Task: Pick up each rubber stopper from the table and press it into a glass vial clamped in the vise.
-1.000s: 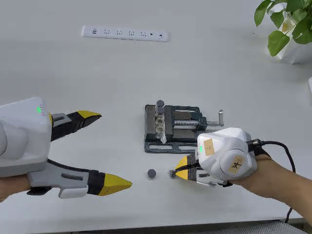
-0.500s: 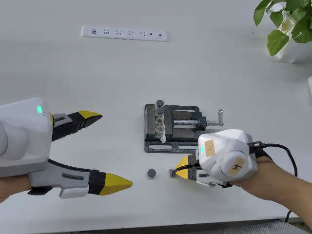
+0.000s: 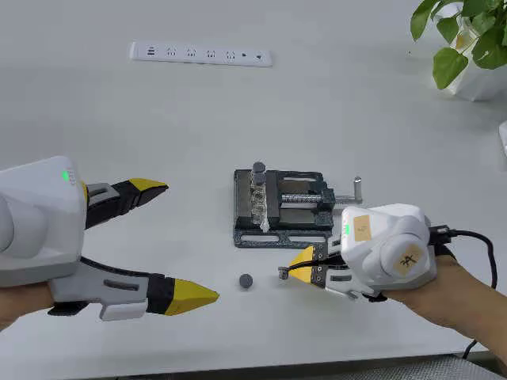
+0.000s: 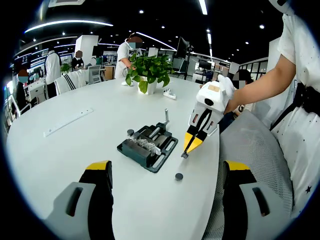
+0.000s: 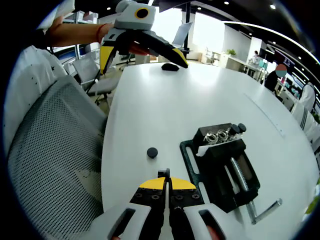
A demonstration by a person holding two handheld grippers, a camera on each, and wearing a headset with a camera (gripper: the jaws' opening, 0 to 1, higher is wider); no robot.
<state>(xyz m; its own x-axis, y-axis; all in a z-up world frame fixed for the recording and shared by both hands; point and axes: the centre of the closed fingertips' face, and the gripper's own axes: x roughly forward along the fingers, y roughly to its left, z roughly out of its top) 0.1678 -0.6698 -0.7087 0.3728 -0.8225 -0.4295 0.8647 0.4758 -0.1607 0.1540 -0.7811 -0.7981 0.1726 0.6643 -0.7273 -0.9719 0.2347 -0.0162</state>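
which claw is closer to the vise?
Right. The right claw, shut on a rubber stopper, sits just in front of the vise; the left claw hangs open, well off to its left.

A dark metal vise sits flat on the white counter, just right of centre in the head view, with its screw handle pointing right. A short row of clear glass vials stands upright, clamped between its jaws. The vial at the upper end of the row carries a fitted stopper, dark grey and round; the other vials are open. Below the vise and apart from it, a loose stopper lies flat on the counter. Just right of that, a held stopper is pinched in the tips of the right tongs.
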